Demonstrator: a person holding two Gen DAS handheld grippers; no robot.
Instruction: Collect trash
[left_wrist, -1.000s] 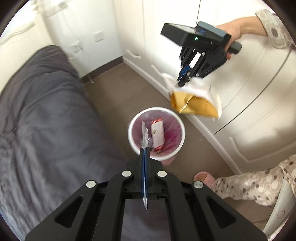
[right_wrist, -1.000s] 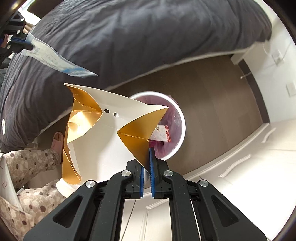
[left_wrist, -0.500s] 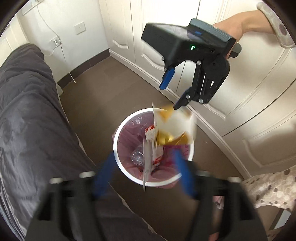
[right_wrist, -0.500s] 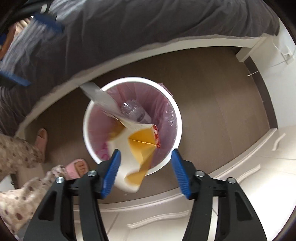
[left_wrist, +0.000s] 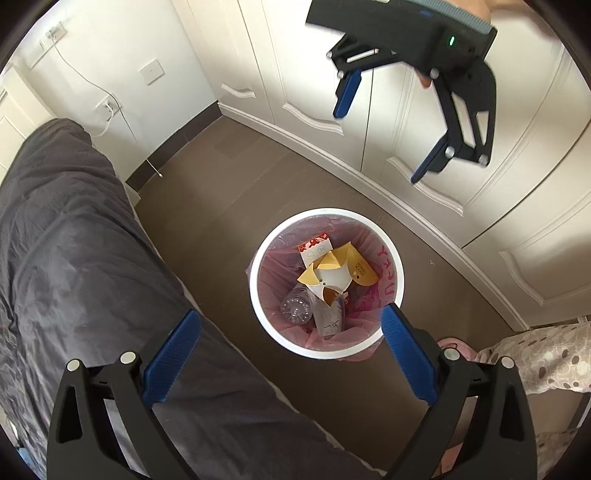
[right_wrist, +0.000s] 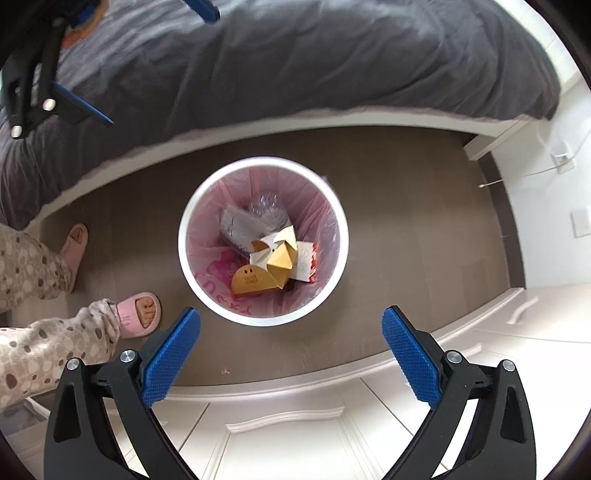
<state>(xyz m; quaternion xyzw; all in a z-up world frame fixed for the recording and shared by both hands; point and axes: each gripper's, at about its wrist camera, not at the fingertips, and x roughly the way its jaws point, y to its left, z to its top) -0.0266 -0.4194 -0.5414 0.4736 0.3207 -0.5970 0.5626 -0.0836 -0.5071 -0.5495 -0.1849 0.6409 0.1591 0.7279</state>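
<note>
Both claws hang above the round white bin with its pink liner (left_wrist: 397, 254). The left claw (left_wrist: 291, 354) is opening, nothing between its blue pads; the right claw (right_wrist: 291, 354) likewise. The gold-and-white folded cardboard box (right_wrist: 273, 264) lies inside the bin among other wrappers. This drop looks done; next comes finding more trash.

We're in a home bedroom: a bed (right_wrist: 295, 66) under a grey duvet (left_wrist: 74, 258), white panelled wardrobe doors (left_wrist: 306, 74), brown wood-look floor (right_wrist: 406, 206), and a person in spotted pyjamas (right_wrist: 33, 266) and pink slippers (right_wrist: 138, 314).
</note>
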